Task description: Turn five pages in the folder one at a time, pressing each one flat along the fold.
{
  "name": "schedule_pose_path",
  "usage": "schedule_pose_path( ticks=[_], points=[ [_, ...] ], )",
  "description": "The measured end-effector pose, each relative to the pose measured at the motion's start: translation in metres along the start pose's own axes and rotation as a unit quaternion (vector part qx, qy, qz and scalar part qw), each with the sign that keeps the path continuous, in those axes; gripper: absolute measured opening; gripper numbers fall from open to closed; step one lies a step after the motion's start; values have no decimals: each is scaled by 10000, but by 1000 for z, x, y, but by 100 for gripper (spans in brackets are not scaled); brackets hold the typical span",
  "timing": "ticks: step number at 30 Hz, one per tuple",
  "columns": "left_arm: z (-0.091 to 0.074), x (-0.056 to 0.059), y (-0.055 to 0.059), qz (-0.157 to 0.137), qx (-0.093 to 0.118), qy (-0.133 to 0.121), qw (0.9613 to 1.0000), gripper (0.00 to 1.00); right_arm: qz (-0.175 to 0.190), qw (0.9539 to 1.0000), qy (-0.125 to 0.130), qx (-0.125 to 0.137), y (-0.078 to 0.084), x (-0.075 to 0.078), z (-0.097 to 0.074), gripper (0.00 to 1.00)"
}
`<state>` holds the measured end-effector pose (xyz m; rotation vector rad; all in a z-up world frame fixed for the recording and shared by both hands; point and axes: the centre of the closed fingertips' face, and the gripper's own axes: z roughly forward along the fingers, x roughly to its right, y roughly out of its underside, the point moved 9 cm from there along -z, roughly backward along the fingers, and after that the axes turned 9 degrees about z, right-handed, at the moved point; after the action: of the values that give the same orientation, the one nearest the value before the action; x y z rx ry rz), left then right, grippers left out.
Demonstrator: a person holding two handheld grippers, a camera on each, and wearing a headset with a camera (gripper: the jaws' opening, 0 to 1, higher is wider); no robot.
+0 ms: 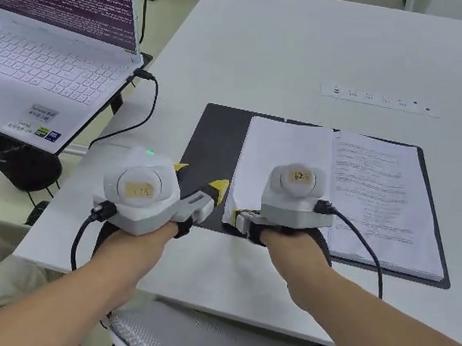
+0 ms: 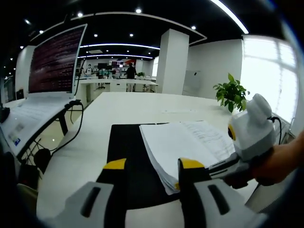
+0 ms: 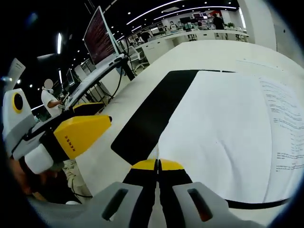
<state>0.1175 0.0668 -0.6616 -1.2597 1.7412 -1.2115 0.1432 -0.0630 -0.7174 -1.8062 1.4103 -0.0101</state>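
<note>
We see the black folder lying open on the white desk, with a blank page left of the fold and a printed page right of it. Our left gripper hangs with jaws spread over the bare black cover, beside the stack's near corner. Our right gripper has its jaws pressed together at the blank page's near edge; we cannot tell whether paper is caught between them

Count: folder 1; laptop 1, at 10 o'clock from folder; label strip 1, at 1 o'clock; plant 1; grippers 2: left gripper, right gripper.
</note>
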Motion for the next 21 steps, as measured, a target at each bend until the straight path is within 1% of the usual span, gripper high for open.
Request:
schedule_pose_path(
  ticks=[2, 9, 14, 16, 19, 21],
  points=[
    [2, 0, 1, -22, -27, -1, 10000, 41, -6, 10000, 23, -19, 2, 1, 1, 0],
    [4, 2, 4, -25, -90, 5, 10000, 40, 3, 10000, 8, 39, 5, 3, 3, 0],
    [6, 1, 7, -16, -139, 8, 9999, 40, -24, 9999, -93, 123, 8, 1, 3, 2],
    [6, 1, 7, -20, -151, -3, 9999, 40, -24, 9998, -168, 96, 10, -1, 4, 1],
    [6, 1, 8, -15, -189, -15, 9998, 40, -83, 9997, -189, 99, 11, -2, 3, 0],
    [7, 2, 8, -22, -203, 3, 9998, 40, -40, 9997, -221, 136, 11, -2, 2, 0]
  ],
)
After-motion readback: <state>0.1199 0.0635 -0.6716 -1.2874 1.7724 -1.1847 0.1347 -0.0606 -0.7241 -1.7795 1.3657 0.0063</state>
